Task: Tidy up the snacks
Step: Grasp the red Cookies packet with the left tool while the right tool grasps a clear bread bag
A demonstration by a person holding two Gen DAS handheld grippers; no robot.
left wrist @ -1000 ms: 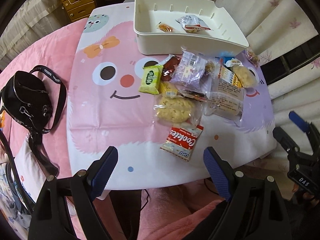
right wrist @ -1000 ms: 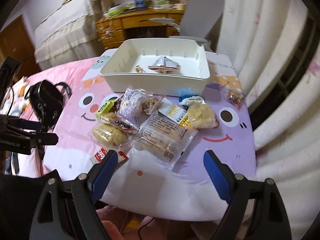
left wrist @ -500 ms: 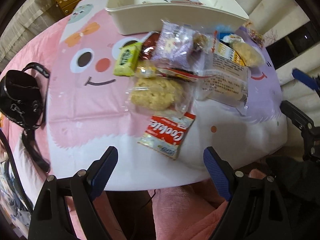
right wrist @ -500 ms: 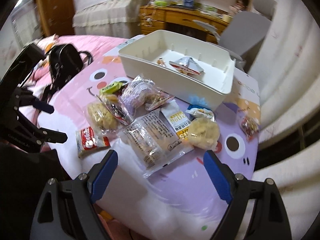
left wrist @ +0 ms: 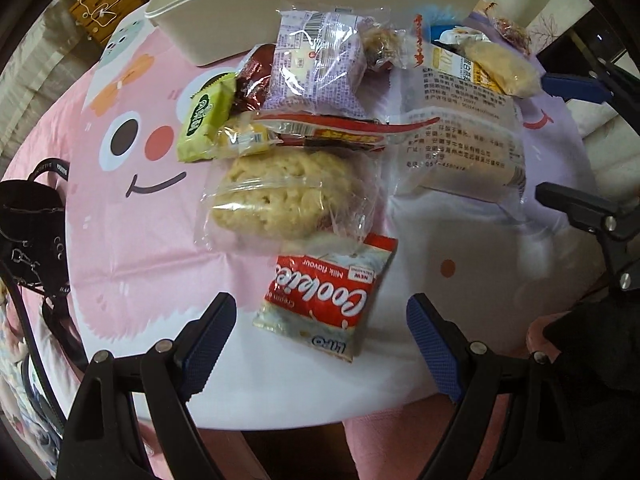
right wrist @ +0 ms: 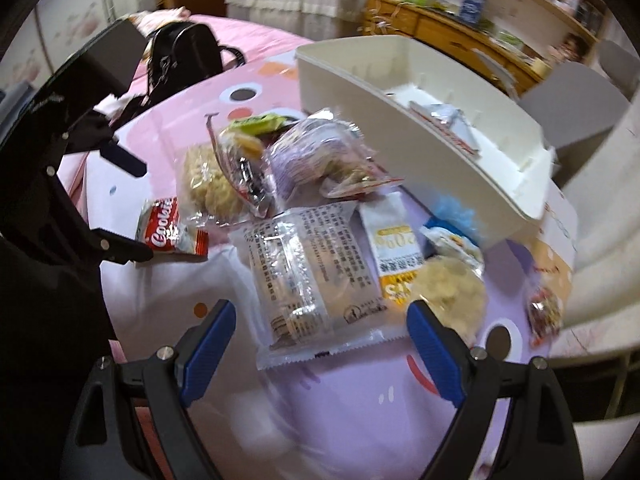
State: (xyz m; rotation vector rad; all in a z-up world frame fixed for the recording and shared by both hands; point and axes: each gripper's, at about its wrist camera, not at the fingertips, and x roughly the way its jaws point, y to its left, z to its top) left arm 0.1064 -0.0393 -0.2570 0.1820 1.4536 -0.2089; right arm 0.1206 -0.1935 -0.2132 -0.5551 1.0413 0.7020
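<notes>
Mostly crinkly plastic packets (left wrist: 320, 300), rectangular bin (right wrist: 440, 128).

red snack packet (left wrist: 325, 298) printed "Cookies", "NEW", "Milk flavour", black bag strap (left wrist: 56, 168) lettered "BALENCIAGA"

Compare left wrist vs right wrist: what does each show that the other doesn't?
Left wrist only: the smiling mouth print on the tablecloth.

Right wrist only: the bin's inside with a silver packet, and the wooden shelf behind.

Both: red Cookies packet, cream bin, black bag; both grippers open, empty.
</notes>
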